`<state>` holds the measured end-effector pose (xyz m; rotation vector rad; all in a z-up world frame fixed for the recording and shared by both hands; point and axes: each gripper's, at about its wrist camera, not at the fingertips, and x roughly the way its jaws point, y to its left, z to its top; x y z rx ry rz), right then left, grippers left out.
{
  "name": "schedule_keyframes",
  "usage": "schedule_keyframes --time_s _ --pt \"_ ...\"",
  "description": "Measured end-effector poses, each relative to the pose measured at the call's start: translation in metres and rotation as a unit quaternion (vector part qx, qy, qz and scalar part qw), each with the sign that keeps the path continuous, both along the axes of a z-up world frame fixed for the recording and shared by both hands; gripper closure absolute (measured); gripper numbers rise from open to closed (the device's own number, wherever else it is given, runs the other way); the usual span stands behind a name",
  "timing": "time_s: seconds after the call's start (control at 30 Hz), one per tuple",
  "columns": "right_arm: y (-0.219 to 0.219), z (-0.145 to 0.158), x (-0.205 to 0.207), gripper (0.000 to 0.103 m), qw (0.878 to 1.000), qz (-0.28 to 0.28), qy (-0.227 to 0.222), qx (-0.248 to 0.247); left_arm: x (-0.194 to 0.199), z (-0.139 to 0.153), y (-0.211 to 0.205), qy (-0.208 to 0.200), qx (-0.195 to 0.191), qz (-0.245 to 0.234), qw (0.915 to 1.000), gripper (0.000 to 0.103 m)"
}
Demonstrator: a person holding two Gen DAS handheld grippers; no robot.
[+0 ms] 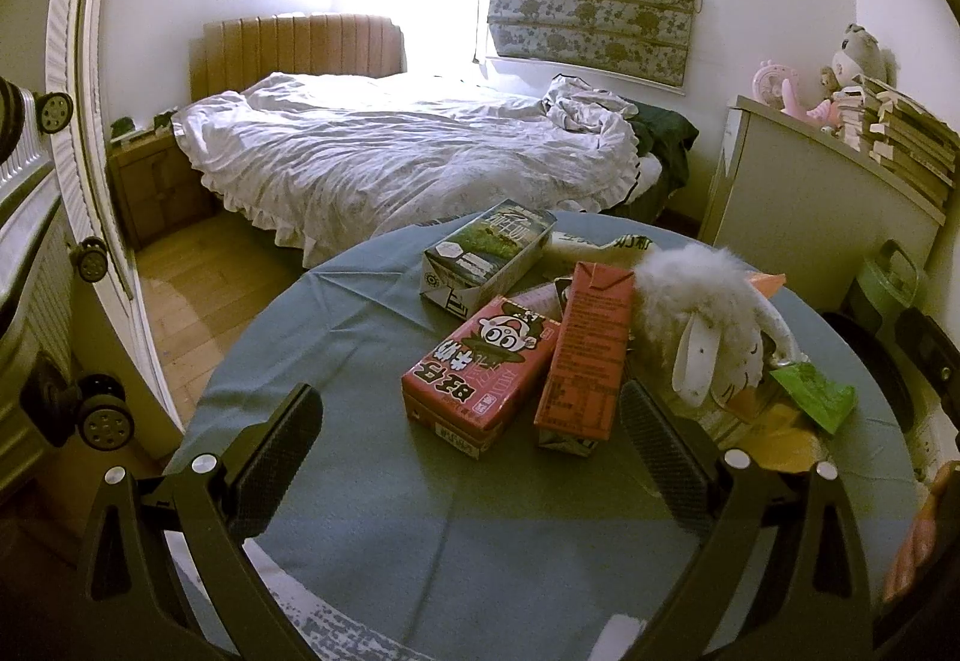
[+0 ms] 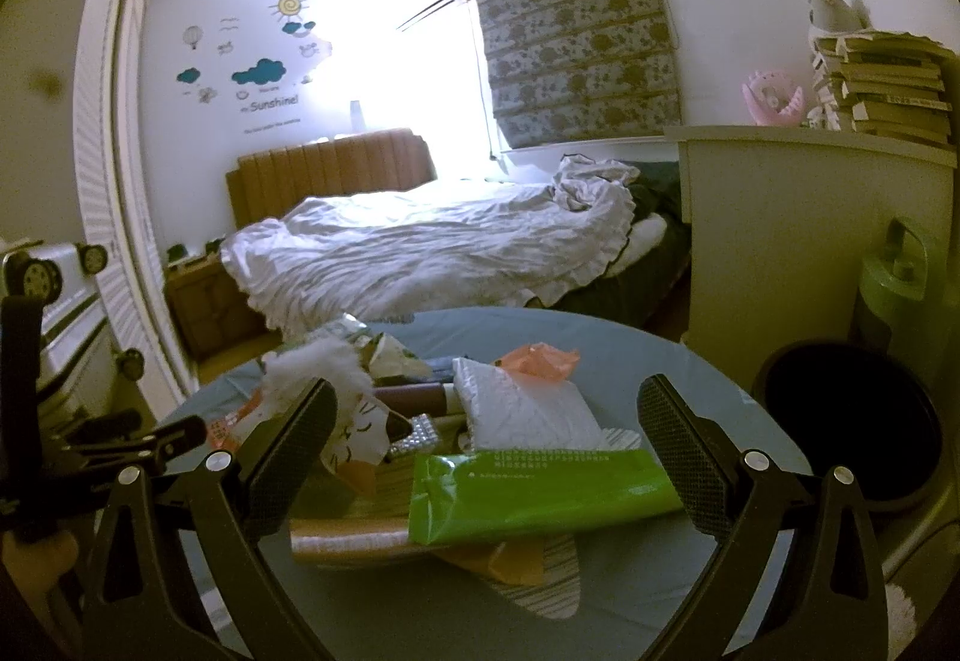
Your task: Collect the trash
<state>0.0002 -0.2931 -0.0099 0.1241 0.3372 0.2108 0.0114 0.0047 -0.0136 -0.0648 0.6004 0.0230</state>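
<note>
Hovering wide open and empty, right gripper (image 2: pixel 486 436) straddles the green wrapper (image 2: pixel 540 493), whose long axis runs crosswise between the jaws, atop clutter near the table's (image 2: pixel 630 343) right edge. Left gripper (image 1: pixel 468 421), also spread and empty, faces the red carton (image 1: pixel 480 376) just ahead, mid-table. Dark bin (image 2: pixel 852 421) sits beyond the right edge.

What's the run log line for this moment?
left hand-held gripper open, above red carton | right hand-held gripper open, over green packet

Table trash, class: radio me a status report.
Left tool open, empty, facing red carton. Right tool open over green wrapper. Fluffy toy sits among the litter.
</note>
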Motion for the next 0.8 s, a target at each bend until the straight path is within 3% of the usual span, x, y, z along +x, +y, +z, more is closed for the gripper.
schedule_keyframes --time_s 0.8 --pt "0.0007 -0.0003 -0.0001 0.004 1.0 0.0 0.001 0.0 0.0007 -0.0029 0.002 0.006 0.001 0.003 1.0 0.005"
